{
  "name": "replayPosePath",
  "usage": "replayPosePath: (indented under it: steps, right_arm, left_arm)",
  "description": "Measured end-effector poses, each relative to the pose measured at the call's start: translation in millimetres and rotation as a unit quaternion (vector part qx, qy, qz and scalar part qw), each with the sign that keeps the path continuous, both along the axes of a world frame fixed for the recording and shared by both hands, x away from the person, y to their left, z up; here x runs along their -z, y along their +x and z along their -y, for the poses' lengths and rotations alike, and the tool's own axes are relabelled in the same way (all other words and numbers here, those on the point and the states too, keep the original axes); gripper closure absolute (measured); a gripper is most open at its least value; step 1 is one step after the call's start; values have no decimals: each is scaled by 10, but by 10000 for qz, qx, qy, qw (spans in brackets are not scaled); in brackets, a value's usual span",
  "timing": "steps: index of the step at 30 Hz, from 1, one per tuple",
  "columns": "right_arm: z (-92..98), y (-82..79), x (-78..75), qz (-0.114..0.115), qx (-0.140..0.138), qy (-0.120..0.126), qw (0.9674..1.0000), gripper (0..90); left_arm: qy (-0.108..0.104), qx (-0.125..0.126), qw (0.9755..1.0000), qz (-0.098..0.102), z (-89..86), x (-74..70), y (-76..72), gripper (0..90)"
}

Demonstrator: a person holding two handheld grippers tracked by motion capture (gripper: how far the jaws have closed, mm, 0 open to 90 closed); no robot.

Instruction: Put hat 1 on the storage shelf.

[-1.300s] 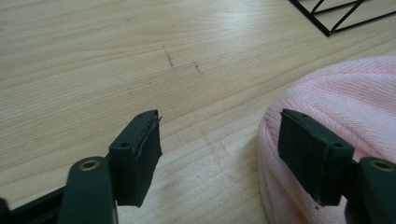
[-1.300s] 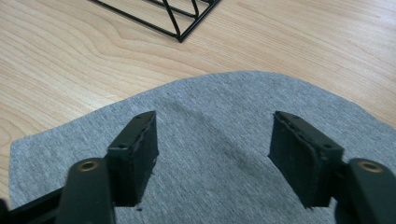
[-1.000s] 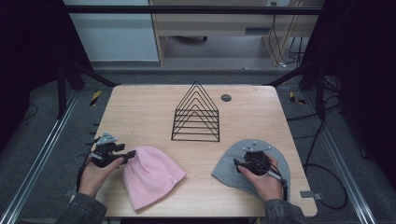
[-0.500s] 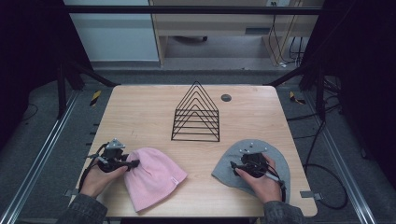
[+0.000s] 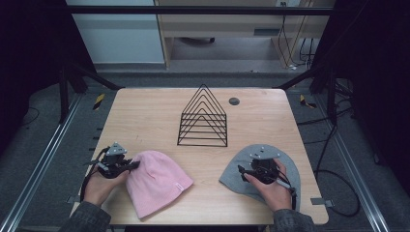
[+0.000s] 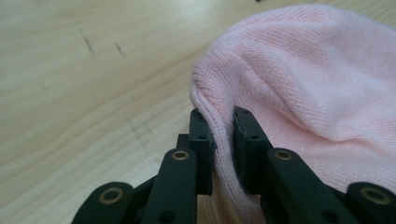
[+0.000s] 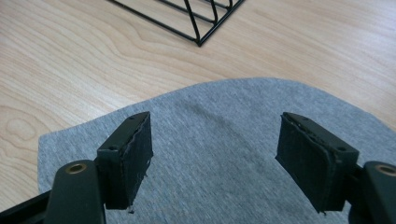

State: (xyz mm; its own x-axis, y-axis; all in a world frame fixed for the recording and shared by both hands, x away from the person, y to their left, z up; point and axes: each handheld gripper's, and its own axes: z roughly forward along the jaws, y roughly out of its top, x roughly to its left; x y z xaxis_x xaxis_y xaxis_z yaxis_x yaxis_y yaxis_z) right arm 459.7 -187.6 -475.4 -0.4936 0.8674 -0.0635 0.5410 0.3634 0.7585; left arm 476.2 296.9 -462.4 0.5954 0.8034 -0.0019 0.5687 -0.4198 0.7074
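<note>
A pink knit beanie [image 5: 157, 181] lies flat at the table's front left. My left gripper [image 5: 131, 166] sits at its left edge, and its jaws have just been closing. In the left gripper view the pads pinch a raised fold of the pink beanie [image 6: 299, 88]. A grey beanie [image 5: 285, 162] lies at the front right. My right gripper [image 5: 243, 171] rests over it, and its jaws have just been opening. In the right gripper view they stand wide apart above the grey beanie [image 7: 215, 140] with nothing between them.
A black wire rack [image 5: 203, 117] of nested triangles stands at the table's middle; its corner [image 7: 196, 28] lies just beyond the grey beanie. A small dark round disc [image 5: 234, 101] sits near the back edge. Bare wooden tabletop [image 5: 140, 116] stretches behind both beanies.
My left gripper has slid right onto the pink beanie's edge and closed on a fold of it. The right gripper has stayed over the grey beanie.
</note>
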Motion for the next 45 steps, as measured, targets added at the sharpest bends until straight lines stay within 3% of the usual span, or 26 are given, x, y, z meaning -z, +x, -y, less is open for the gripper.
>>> replayPosePath:
  steps: [1, 2, 3, 5, 7, 10, 13, 15, 16, 20, 22, 30, 35, 39, 45]
  right_arm:
    - [1, -6, -11, 27, 20, 1, 10000, 261]
    - [-1, -11, -26, 64, 13, 22, 10000, 256]
    - [-2, -14, -51, 108, 5, 64, 9999, 253]
    - [5, -4, -92, 210, -46, 233, 9995, 245]
    - [-9, 14, -151, 306, -28, 212, 9993, 247]
    - [-119, 39, -326, 483, -172, 334, 9981, 266]
    - [-313, 55, -544, 689, -395, 401, 9960, 293]
    - [-385, 58, -617, 766, -530, 410, 9948, 299]
    - [-528, 59, -750, 884, -740, 441, 9923, 303]
    - [-744, 52, -929, 858, -1262, 898, 9842, 293]
    - [-840, 39, -984, 851, -1450, 853, 9821, 274]
    - [-921, -85, -1129, 752, -1511, 457, 9846, 278]
    - [-902, -173, -1165, 742, -1553, 541, 9836, 323]
    - [-943, -143, -1103, 663, -1606, 546, 9833, 373]
    - [-1057, -22, -1026, 467, -1703, 538, 9828, 425]
  left_arm:
    - [90, -27, 9999, 122, 1, -41, -26, 791]
    - [90, -27, 9999, 122, 1, -41, -26, 794]
    - [64, -93, 9993, 356, 22, -131, -74, 796]
    - [-11, -90, 9986, 518, 48, -226, -100, 800]
    - [-14, -35, 9976, 695, 79, -318, -98, 802]
    - [-29, 49, 9966, 817, 113, -433, -85, 805]
    - [17, 324, 9930, 1134, 225, -728, -30, 807]
    - [79, 413, 9916, 1220, 259, -802, -27, 807]
    - [-13, 595, 9898, 1293, 316, -923, -26, 808]
    - [-4, 958, 9861, 1358, 397, -1129, -34, 811]
    - [84, 1039, 9846, 1405, 434, -1227, -29, 812]
    - [-188, 1249, 9794, 1573, 553, -1678, -32, 811]
    - [-305, 1373, 9757, 1682, 633, -1958, -19, 810]
    - [-198, 1558, 9713, 1788, 730, -2110, -39, 810]
    - [-215, 1644, 9711, 1718, 808, -2209, -25, 809]
